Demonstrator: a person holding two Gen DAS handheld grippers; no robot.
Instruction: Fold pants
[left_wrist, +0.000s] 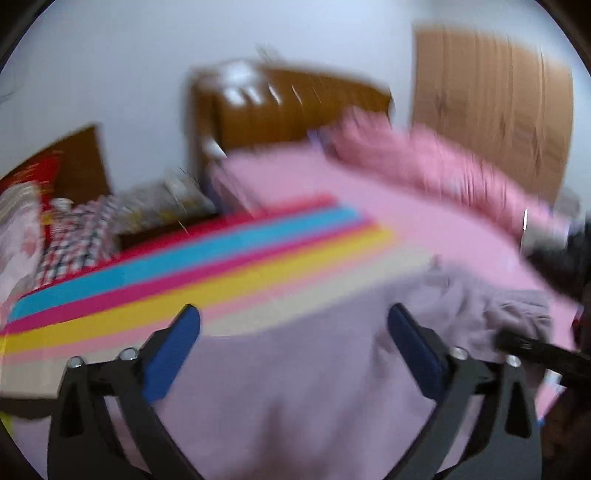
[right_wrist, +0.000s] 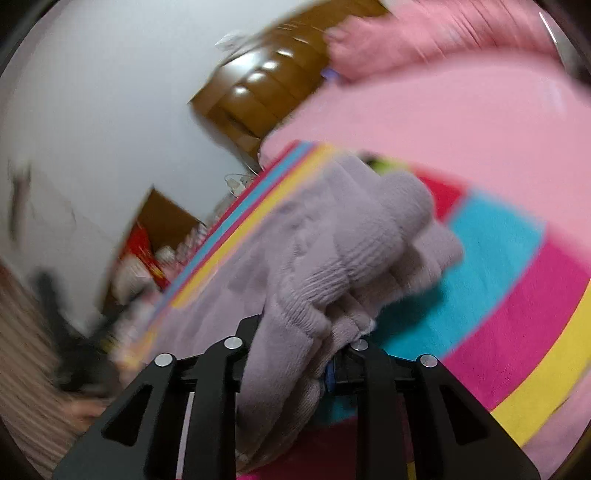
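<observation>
Your left gripper (left_wrist: 293, 339) hangs over the pants (left_wrist: 295, 387), jaws spread wide with nothing between the blue pads (left_wrist: 173, 354). The pale mauve pants lie across the near part of the bed (left_wrist: 424, 236), partly on the striped blanket (left_wrist: 184, 269). Only this view shows the cardboard sheet (left_wrist: 491, 107) against the wall past the far right corner, and the checked cloth (left_wrist: 74, 240) off the bed's left edge.

Your right gripper (right_wrist: 295, 343) pinches a bunched, ribbed end of the pants (right_wrist: 332, 258), which rises in folds out of its narrow jaws. This view alone shows that grip, and a sleeve (right_wrist: 22, 350) at its left edge.

Both views are smeared. The fabric hides the right pads almost entirely. In the left view, the pants' right end runs under a dark blurred shape (left_wrist: 539, 350) that you cannot identify from the picture. The headboard (left_wrist: 288, 107) and pink quilt (left_wrist: 443, 170) show at the far end.
</observation>
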